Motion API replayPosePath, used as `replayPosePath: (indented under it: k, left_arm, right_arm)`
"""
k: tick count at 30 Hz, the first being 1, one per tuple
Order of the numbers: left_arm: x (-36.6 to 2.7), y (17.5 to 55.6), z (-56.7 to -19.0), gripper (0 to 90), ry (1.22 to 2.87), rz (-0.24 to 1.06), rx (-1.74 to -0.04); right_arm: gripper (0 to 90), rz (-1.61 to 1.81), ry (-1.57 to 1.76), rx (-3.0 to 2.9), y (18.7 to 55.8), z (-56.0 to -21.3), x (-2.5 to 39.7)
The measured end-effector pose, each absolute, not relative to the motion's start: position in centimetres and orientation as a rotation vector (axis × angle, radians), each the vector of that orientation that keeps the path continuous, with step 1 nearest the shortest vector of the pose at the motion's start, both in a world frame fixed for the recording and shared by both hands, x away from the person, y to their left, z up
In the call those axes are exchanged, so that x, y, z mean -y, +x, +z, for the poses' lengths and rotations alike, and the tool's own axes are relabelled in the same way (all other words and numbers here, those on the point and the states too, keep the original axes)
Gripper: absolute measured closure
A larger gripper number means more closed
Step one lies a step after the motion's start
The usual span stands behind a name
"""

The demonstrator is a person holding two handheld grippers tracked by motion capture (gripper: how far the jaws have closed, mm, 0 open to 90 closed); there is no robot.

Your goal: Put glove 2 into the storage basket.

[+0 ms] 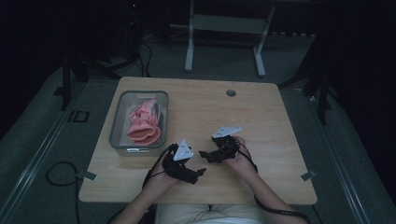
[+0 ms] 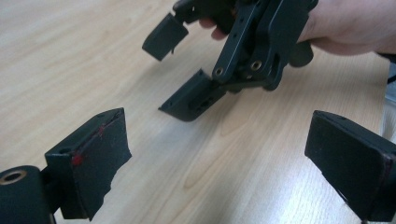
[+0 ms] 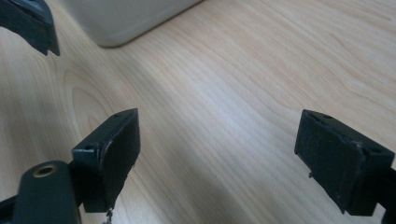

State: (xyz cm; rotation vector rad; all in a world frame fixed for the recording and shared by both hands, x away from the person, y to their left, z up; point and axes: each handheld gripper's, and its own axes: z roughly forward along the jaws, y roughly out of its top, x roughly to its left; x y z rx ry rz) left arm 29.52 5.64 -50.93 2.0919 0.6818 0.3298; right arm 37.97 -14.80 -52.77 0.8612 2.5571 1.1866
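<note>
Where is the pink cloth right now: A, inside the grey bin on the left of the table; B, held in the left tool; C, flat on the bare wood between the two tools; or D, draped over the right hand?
A: the high view shows the pink cloth lying inside the grey bin, while the left tool and right tool are open and hold nothing.

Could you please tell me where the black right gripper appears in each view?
High view: black two-jaw right gripper low centre, jaws pointing left.
Left gripper view: right gripper top centre, jaws open.
Right gripper view: right gripper along the bottom, jaws wide apart.
Shared landmark: light wooden table.
</note>
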Motion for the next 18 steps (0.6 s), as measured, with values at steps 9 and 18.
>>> replayPosePath:
  k: [9,18]
  left_arm:
    - [-4.5,29.1,-53.2,5.9,2.165,0.338,-0.635]
    - [-4.0,28.9,-54.5,5.8,2.192,0.329,-0.636]
  right_arm:
    - [14.0,1.164,0.873,-2.538,36.8,-53.6,16.3]
    - [14.1,1.139,0.917,-2.524,35.8,-54.6,18.5]
